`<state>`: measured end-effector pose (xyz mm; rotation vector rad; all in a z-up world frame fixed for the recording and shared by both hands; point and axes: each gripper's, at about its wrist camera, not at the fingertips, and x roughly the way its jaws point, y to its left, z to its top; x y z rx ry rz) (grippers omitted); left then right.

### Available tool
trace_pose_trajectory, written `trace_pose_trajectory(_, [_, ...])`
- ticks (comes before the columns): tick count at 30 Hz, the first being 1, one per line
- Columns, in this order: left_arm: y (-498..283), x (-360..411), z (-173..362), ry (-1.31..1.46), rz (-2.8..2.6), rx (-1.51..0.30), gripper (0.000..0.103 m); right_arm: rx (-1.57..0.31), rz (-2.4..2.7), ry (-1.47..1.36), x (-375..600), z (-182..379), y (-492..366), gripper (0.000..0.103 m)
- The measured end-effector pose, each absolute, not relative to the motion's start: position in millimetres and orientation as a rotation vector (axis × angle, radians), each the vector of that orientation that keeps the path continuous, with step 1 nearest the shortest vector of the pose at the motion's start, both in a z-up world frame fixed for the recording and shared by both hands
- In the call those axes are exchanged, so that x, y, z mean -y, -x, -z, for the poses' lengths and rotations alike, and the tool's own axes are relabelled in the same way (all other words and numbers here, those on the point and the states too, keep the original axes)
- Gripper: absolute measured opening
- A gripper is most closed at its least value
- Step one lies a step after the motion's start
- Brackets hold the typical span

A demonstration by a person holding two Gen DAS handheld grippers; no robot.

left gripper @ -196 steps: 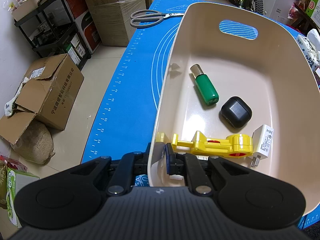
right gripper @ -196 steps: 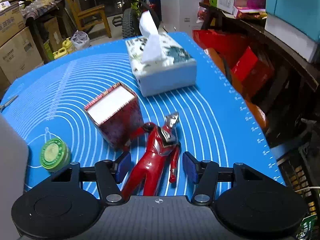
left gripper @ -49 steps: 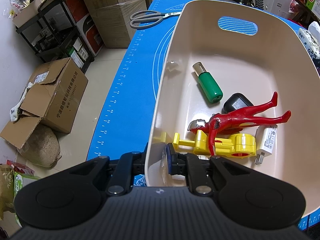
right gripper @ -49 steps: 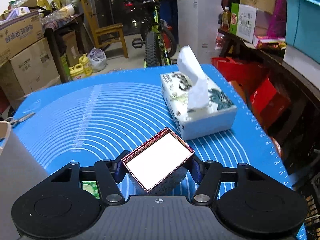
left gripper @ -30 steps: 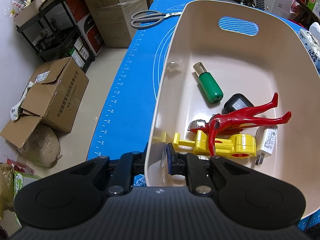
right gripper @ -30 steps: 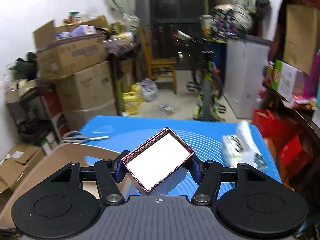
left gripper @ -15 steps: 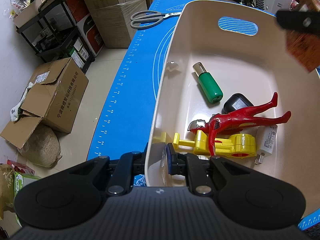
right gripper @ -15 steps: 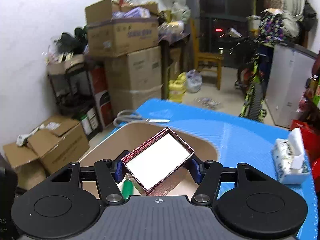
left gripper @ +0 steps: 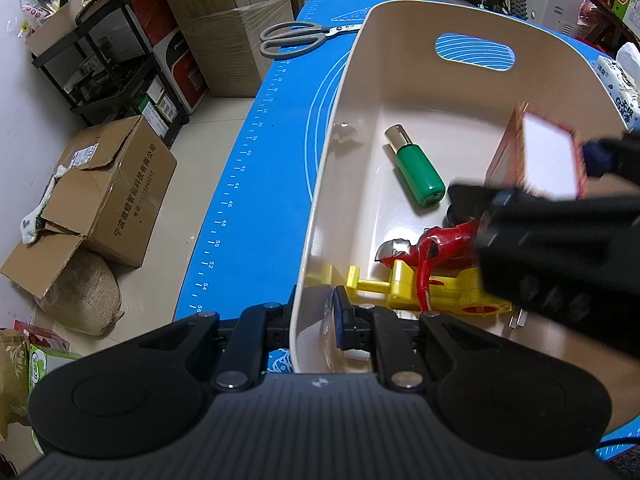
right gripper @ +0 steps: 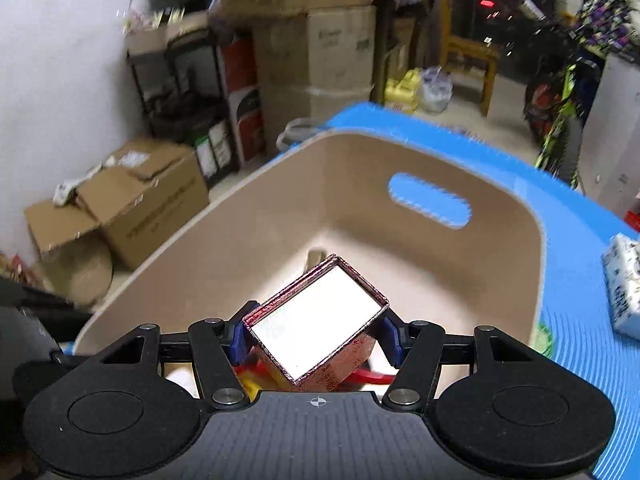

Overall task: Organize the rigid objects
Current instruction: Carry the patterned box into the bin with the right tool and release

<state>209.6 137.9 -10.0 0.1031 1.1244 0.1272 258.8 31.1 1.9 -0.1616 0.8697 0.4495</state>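
My left gripper (left gripper: 316, 320) is shut on the near rim of the cream bin (left gripper: 344, 92), which stands on the blue mat (left gripper: 256, 184). In the bin lie a green bottle (left gripper: 418, 172), a red toy figure (left gripper: 434, 246), a yellow tape dispenser (left gripper: 404, 288) and a white plug, partly hidden. My right gripper (right gripper: 316, 338) is shut on a red box with a white top (right gripper: 316, 330) and holds it above the inside of the bin (right gripper: 280, 216). In the left wrist view the right gripper (left gripper: 560, 184) and the box (left gripper: 544, 160) hang over the bin's right half.
Grey scissors (left gripper: 296, 36) lie on the mat beyond the bin. A tissue box (right gripper: 622, 284) sits on the mat to the right. Cardboard boxes (left gripper: 108, 188) and a black shelf rack (left gripper: 112, 76) stand on the floor left of the table.
My right gripper has carried the red box further left and down, from above the bin's far right rim to over the bin's inside. The left gripper has stayed clamped on the rim.
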Motion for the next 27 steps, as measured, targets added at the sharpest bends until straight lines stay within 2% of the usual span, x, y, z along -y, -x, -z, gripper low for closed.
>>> trace_pose_trajectory(10, [-212,-134,11,-0.106,-0.127,-1.125,0.016,-0.968,-0.458,0.204,-38,16,-260,0.064])
trace_pose_trajectory(14, [-213,-133,10,-0.107,-0.127,-1.125,0.016,-0.973,-0.461,0.178,-34,13,-263,0.07])
trace_pose_trajectory(19, [-211,-133,11,-0.108,-0.127,-1.124,0.017,-0.888,-0.46,0.156,-20,-9,-259,0.083])
trace_pose_trajectory(27, [-210,-133,10,-0.11,-0.127,-1.123,0.017,-0.722,-0.376,0.123,17,-48,-263,0.084])
